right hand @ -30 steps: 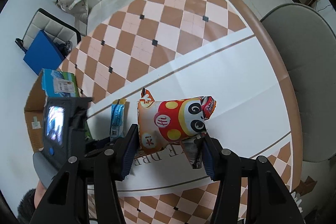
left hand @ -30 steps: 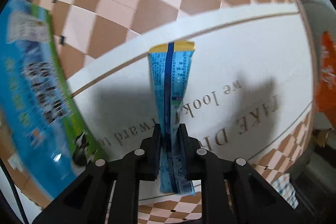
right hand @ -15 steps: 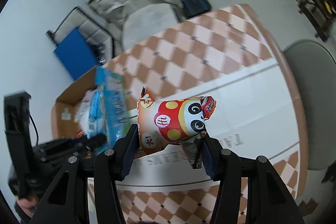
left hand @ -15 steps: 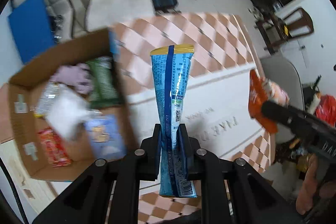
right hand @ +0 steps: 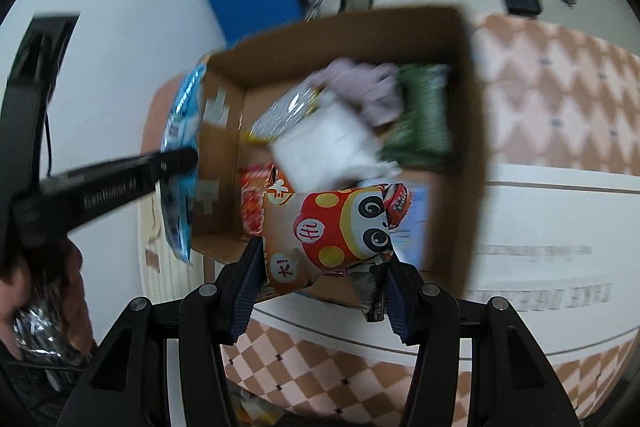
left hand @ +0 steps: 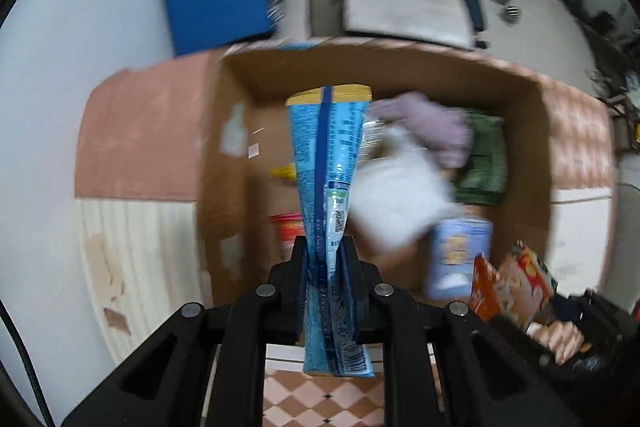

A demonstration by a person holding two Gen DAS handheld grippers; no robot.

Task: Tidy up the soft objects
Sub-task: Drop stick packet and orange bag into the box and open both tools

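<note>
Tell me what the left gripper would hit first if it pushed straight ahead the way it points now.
The left gripper, shut on the blue packet, points down into the cardboard box. Straight ahead lies the box's contents, probably the white pouch or bare floor beside it; blur leaves depth unclear.

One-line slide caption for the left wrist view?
Left gripper clamps a blue snack packet above an open cardboard box already holding soft packets and cloth.

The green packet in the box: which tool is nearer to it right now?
Right, probably. The right tool, holding the panda bag, hangs at the box's near edge; the left tool is by the far-left wall, away from the green packet.
</note>
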